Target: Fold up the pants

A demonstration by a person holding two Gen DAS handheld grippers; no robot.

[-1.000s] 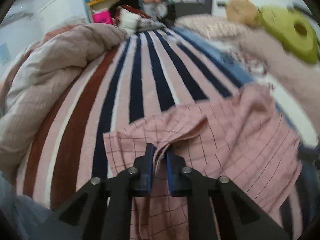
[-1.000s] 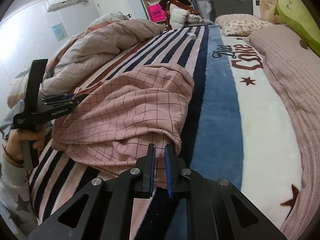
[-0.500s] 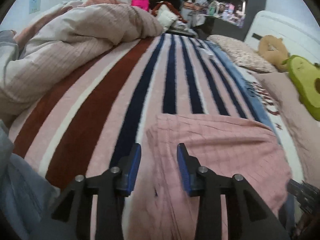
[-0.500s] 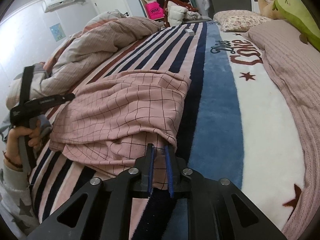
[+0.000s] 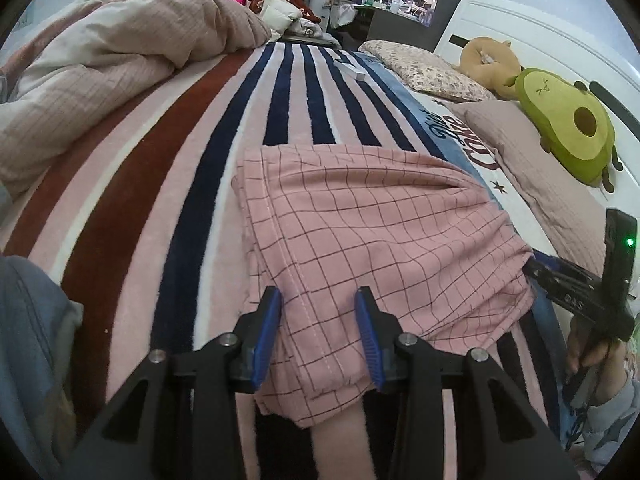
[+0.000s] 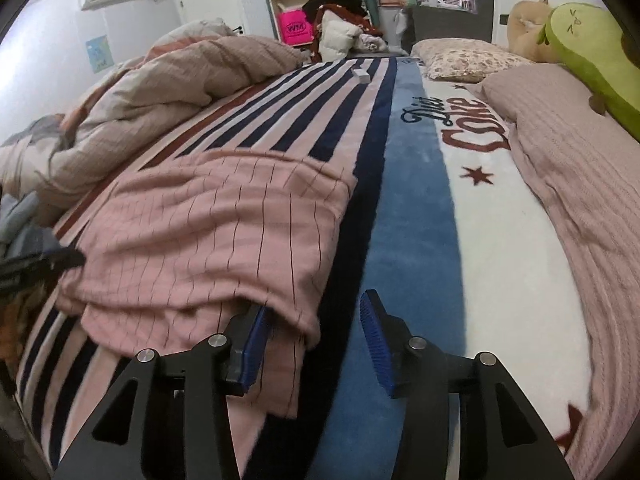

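On the striped bed, the pink checked pants lie doubled over in a loose, rumpled stack, my left gripper and right gripper both spread wide and holding nothing, so I judge smoothing or another fold remains.

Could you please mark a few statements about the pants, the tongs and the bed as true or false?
1. Both the left tongs and the right tongs are open. True.
2. The pants are plain blue. False: they are pink with a dark check.
3. The pants lie folded on the striped blanket. True.
4. The avocado toy sits on the pants. False: it lies near the headboard, apart from them.
5. The right tongs clamp the pants. False: they gape open at the edge.
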